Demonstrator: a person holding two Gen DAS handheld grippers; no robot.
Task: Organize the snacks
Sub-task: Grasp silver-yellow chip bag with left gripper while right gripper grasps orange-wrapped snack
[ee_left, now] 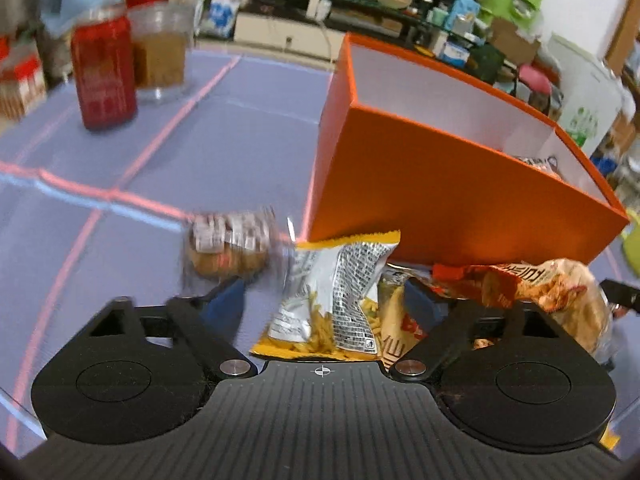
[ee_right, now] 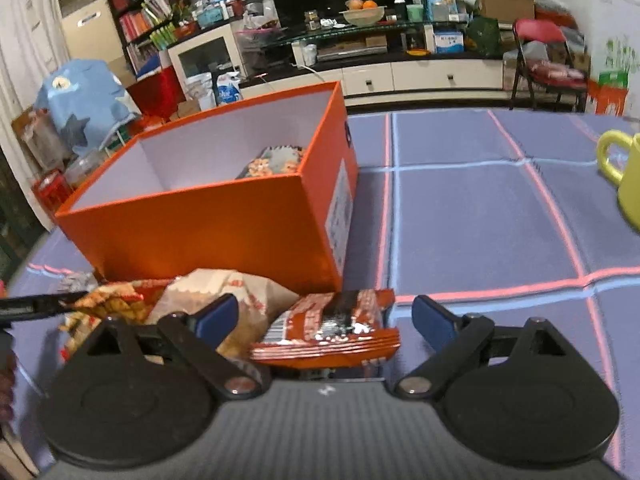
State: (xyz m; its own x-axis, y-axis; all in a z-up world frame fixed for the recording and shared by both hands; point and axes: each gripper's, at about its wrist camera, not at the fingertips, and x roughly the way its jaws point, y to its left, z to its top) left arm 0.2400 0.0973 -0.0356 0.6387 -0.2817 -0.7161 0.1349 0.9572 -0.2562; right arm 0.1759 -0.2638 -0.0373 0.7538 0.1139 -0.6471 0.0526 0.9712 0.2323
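Observation:
An orange box with a white inside stands on the purple tablecloth and holds one snack pack. In the left wrist view my left gripper is open around a yellow and silver chip bag lying in front of the box. A wrapped cake lies to its left, a red-orange bag to its right. In the right wrist view my right gripper is open around a red snack pack by the box's near corner. A beige bag lies left of it.
A red can and a clear cup of brown liquid stand at the far left of the table. A yellow mug stands at the right edge. A TV cabinet and shelves fill the room behind.

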